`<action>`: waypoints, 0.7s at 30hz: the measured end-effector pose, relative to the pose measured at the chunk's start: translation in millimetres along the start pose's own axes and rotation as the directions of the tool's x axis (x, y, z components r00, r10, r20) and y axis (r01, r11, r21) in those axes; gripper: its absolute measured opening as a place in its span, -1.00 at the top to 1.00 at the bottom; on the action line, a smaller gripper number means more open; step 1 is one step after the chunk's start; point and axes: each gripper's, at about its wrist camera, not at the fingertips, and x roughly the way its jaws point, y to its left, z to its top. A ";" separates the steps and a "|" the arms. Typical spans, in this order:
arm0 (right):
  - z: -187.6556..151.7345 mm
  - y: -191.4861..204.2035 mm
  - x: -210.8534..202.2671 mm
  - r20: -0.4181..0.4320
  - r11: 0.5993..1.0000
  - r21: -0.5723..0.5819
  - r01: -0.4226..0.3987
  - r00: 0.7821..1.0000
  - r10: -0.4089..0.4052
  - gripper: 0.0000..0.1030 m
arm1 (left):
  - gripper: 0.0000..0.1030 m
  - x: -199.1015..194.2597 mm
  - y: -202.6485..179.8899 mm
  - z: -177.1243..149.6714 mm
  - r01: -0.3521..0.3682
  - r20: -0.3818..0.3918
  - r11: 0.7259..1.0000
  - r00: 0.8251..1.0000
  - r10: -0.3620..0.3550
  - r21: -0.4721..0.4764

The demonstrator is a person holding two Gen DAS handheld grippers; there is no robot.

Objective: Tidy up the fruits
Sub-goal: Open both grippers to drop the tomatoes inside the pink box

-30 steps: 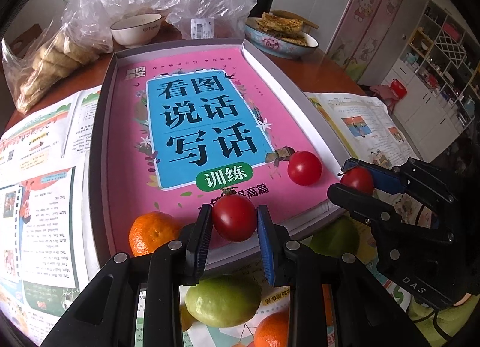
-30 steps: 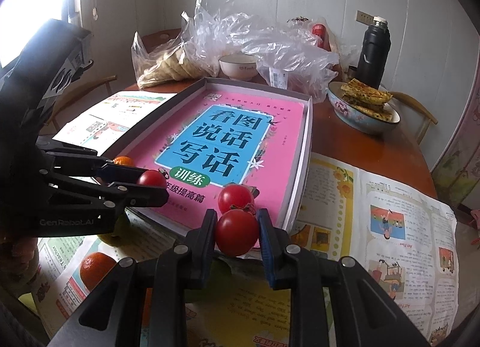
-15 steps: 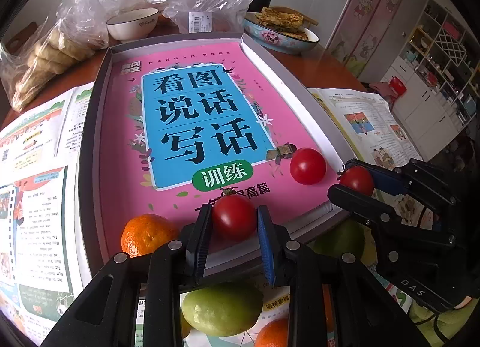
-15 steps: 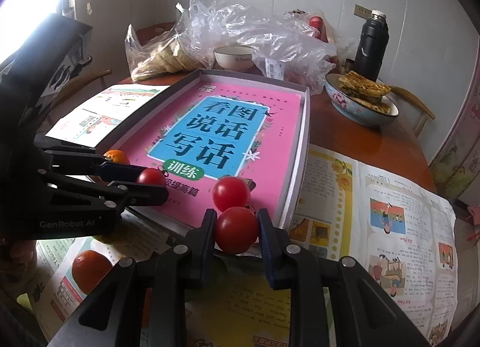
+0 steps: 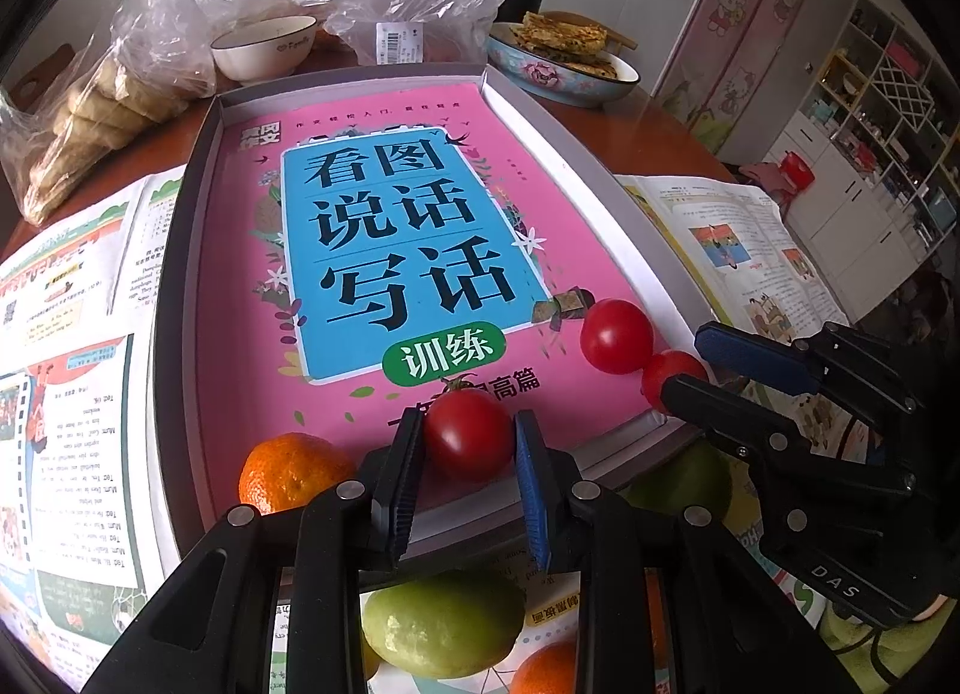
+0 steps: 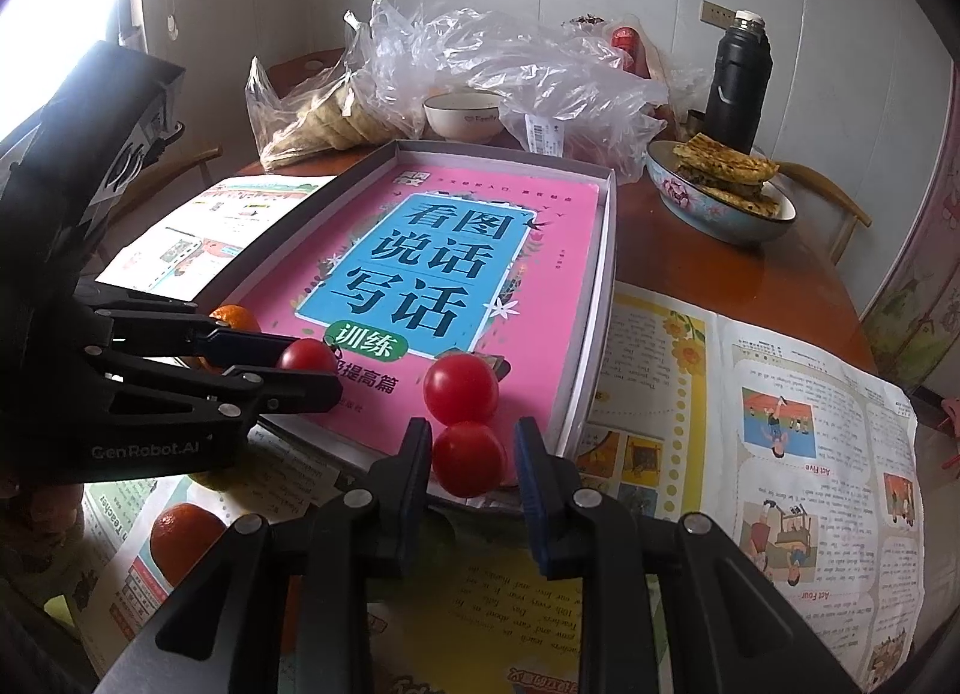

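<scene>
The left gripper (image 5: 468, 424) takes up the bottom of its own view, jaws closed on the left tomato (image 5: 468, 442), which hangs over the near rim of the grey box (image 5: 600, 154). Its fingers cover part of a green fruit (image 5: 444, 622) lying on the open pages (image 5: 72, 454) below. An orange (image 5: 543, 673) beside that fruit is cut off by the bottom edge of the frame. At lower right a second green fruit (image 5: 684, 484) shows only as a sliver behind the right gripper (image 6: 471, 436). The right tomato (image 6: 468, 460) sits between that gripper's fingers at the box's near right corner. It meets the left finger, but a thin gap seems to show on the right, so I cannot tell whether the jaws are pinching it. It touches the loose tomato (image 6: 461, 388) lying on the pink book (image 6: 480, 250) just beyond. A boxed orange (image 5: 291, 472) sits in the box's near left corner, close to the left tomato. The upper half of the book cover lies bare. Crumpled plastic bags (image 6: 510, 70) crowd the box's far rim, partly hiding a white bowl (image 6: 462, 115).
</scene>
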 end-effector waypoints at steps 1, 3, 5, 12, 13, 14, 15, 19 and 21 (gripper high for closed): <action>0.0 0.1 0.2 0.000 1.000 0.000 0.000 1.000 0.000 0.45 | 0.41 0.2 -0.1 0.0 -0.001 0.000 1.000 1.000 0.001 0.000; 0.0 0.4 -0.3 0.002 1.000 0.002 0.000 1.000 0.000 0.43 | 0.41 0.2 -0.1 0.0 -0.001 0.001 1.000 1.000 0.001 -0.001; -0.4 1.2 -1.4 0.006 1.000 0.003 -0.005 1.000 0.005 0.36 | 0.41 0.1 0.0 0.3 0.000 -0.001 1.000 1.000 0.000 -0.004; -1.2 3.1 -5.1 0.015 1.000 0.005 0.000 1.000 0.000 0.23 | 0.37 -0.3 0.0 0.0 -0.003 -0.002 1.000 1.000 0.003 -0.006; -1.3 3.3 -5.4 0.015 1.000 0.005 0.000 1.000 0.000 0.23 | 0.35 0.1 0.3 0.3 -0.005 -0.001 1.000 1.000 0.005 -0.005; -1.4 3.7 -5.6 0.015 1.000 0.004 0.000 1.000 0.000 0.23 | 0.34 -0.1 0.2 -0.1 -0.006 0.000 1.000 1.000 0.006 -0.005; -1.4 3.7 -5.7 0.016 1.000 0.003 0.001 1.000 -0.001 0.23 | 0.32 -0.4 0.3 -0.2 -0.005 0.001 1.000 1.000 0.005 -0.006; -1.4 4.3 -6.6 0.018 1.000 0.003 0.002 1.000 -0.002 0.22 | 0.18 -3.3 0.2 -1.3 0.002 0.007 1.000 1.000 -0.001 -0.012; -1.9 5.0 -7.7 0.019 1.000 0.003 0.002 1.000 -0.002 0.21 | 0.12 -6.1 0.1 -2.0 -0.003 0.013 1.000 1.000 0.003 -0.012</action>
